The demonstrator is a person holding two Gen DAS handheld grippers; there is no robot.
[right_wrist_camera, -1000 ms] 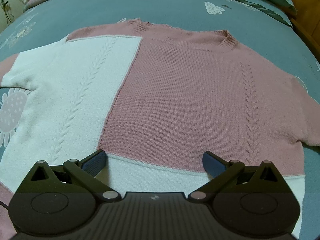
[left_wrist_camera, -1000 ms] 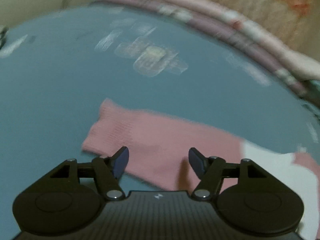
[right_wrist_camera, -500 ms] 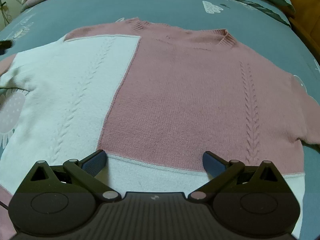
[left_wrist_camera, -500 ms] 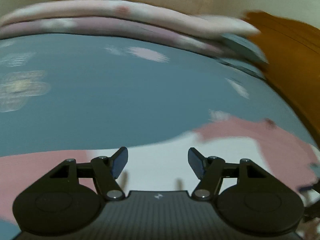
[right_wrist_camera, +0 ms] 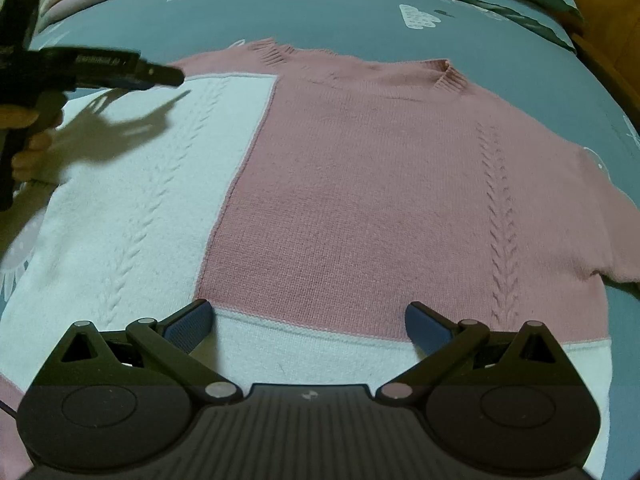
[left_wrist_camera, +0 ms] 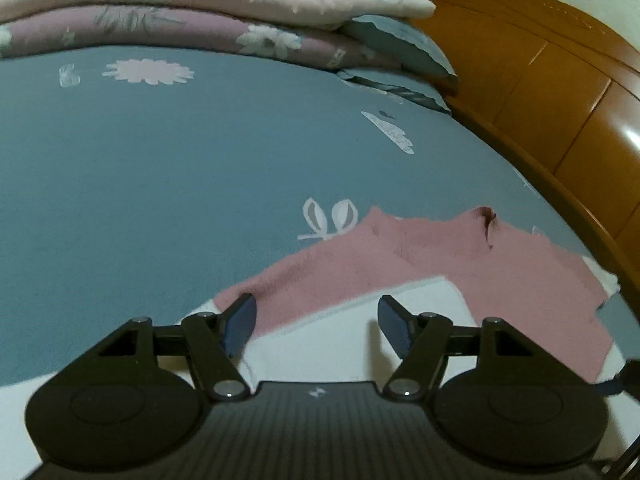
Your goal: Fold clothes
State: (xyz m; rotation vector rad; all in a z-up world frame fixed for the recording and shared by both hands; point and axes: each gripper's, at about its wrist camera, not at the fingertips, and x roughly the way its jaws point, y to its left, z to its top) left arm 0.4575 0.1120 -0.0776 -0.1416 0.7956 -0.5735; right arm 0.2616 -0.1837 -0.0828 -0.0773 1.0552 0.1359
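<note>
A pink and white knit sweater (right_wrist_camera: 380,184) lies flat on the blue bedsheet (right_wrist_camera: 328,12), neck away from me. My right gripper (right_wrist_camera: 308,326) hovers open over its white bottom hem, with nothing between its fingers. My left gripper (left_wrist_camera: 316,322) is open above the sweater's (left_wrist_camera: 400,276) white and pink shoulder panel. In the right wrist view the left gripper (right_wrist_camera: 160,76) reaches in from the far left over that shoulder, held by a hand (right_wrist_camera: 28,140), and throws a shadow on the white panel.
Folded floral quilts (left_wrist_camera: 180,12) and blue pillows (left_wrist_camera: 400,48) are stacked at the far side of the bed. A wooden headboard (left_wrist_camera: 540,92) runs along the right. Blue sheet (left_wrist_camera: 160,168) lies bare beyond the sweater.
My left gripper has swung from the pink sleeve end over to the sweater's left shoulder, coming into the right wrist view. The right gripper has held still over the hem.
</note>
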